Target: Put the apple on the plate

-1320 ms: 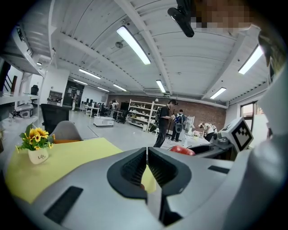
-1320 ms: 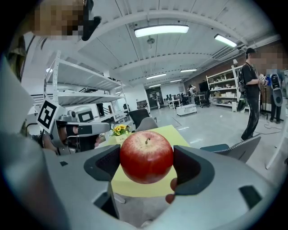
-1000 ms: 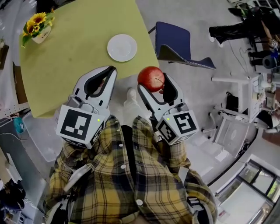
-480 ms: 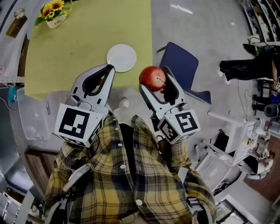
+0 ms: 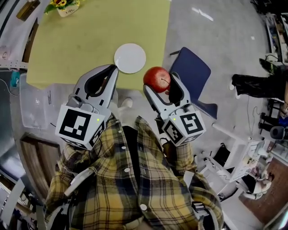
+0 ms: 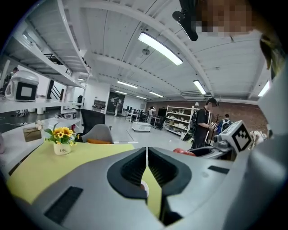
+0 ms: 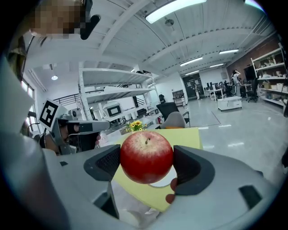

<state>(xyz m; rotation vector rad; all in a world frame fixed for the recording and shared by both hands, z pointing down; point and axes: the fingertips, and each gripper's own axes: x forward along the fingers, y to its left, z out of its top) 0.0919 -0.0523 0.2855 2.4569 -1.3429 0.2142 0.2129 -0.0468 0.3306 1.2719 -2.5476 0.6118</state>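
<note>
**Right now we hold the apple in the air, short of the plate**

Our right gripper (image 5: 158,82) has its jaws pinched on the red apple (image 7: 146,157), one pad on each side, stem up. A fingertip shows just under the right pad. Our left gripper (image 6: 147,167) has its jaws pressed together with nothing between them; in the head view its tip sits at the near rim of the white plate (image 5: 130,58). The apple is off the table, and in the head view it shows just beside the plate, to its near right, not touching it. The plate lies on the yellow table (image 5: 81,40) near its right edge. A pot of sunflowers (image 5: 65,6) stands at the far side of the table. A blue chair (image 5: 194,72) stands on the floor right of the table.
</note>
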